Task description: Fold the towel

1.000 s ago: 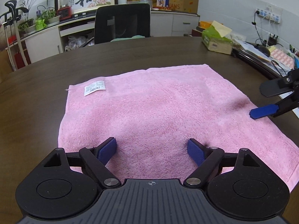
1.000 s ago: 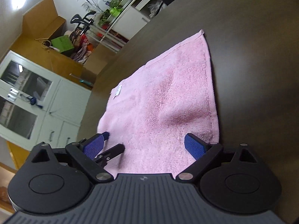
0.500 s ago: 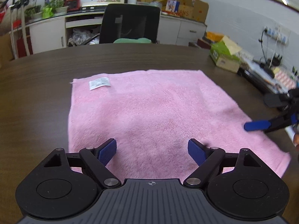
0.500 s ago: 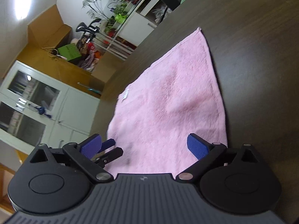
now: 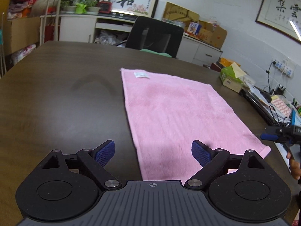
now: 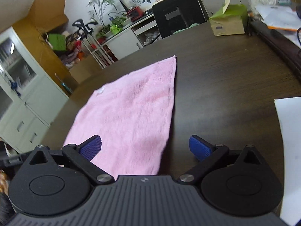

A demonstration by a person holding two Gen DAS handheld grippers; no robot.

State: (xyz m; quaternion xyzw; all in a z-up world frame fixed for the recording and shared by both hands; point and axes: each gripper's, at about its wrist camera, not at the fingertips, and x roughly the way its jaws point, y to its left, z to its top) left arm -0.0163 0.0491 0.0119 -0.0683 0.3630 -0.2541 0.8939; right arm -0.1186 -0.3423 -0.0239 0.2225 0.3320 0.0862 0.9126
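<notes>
A pink towel (image 5: 180, 116) lies flat and spread out on the dark wooden table (image 5: 62, 101), with a white label (image 5: 141, 74) near its far left corner. My left gripper (image 5: 152, 151) is open and empty, low over the towel's near left edge. My right gripper (image 6: 144, 146) is open and empty, over the towel's (image 6: 129, 113) near right edge. In the left wrist view the right gripper (image 5: 278, 134) shows at the far right, beside the towel's near right corner.
A black office chair (image 5: 156, 35) stands behind the table. A green tissue box (image 5: 232, 77) sits at the table's far right. A white sheet (image 6: 289, 150) lies right of the right gripper. Cabinets and plants line the back wall.
Both grippers have drawn back and apart: the left one shifted left to the towel's left edge, the right one swung round to its right edge. The towel has not moved.
</notes>
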